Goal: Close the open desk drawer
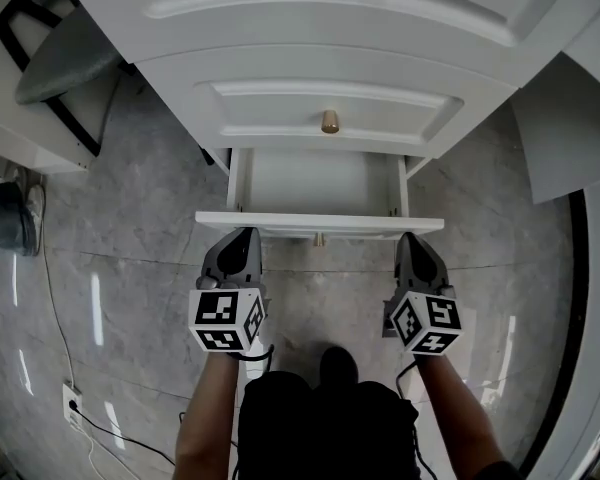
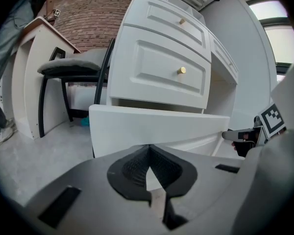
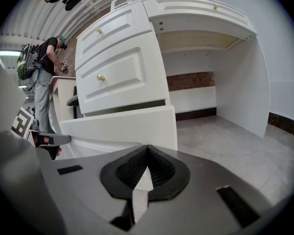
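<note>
A: where's the drawer [image 1: 320, 183] at?
B: mid-frame, pulled out. left gripper [image 1: 242, 236] and right gripper [image 1: 412, 238] sit right at its front, both pinched closed on nothing. touching? can't tell. knob [image 1: 319, 239] mostly hidden underneath.

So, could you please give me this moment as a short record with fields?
open drawer: lowest one, pulled out, visible inside bare
drawer above: shut, brass knob
left claw: shut, empty, at the drawer front's left part
right claw: shut, empty, at its right part
contact with front: cannot tell
chair: left of the desk
</note>
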Tool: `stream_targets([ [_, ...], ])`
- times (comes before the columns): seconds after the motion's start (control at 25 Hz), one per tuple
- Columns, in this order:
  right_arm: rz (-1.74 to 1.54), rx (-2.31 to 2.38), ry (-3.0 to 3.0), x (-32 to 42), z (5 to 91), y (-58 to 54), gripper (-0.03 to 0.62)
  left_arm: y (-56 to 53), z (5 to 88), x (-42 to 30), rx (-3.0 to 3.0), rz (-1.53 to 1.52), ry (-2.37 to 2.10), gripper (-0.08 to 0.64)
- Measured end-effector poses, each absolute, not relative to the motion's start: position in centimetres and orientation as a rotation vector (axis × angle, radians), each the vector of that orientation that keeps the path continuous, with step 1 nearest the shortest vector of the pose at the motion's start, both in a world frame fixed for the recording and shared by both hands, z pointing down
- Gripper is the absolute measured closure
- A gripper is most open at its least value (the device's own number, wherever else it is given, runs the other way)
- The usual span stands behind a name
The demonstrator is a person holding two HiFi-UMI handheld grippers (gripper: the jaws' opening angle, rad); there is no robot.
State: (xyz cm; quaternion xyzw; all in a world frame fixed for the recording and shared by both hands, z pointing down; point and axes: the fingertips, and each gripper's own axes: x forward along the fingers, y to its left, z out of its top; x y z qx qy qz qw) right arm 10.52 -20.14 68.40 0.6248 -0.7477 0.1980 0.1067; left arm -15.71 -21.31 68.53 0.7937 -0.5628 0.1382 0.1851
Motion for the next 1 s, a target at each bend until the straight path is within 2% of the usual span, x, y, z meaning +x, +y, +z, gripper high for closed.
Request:
stream_targets([
  [1.0, 0.484, 1.901, -2.179, 10.7, 68.5, -27.4, 0.588, -28.6, 68.7, -15.5, 2.243, 0.360, -1.632, 0.551],
])
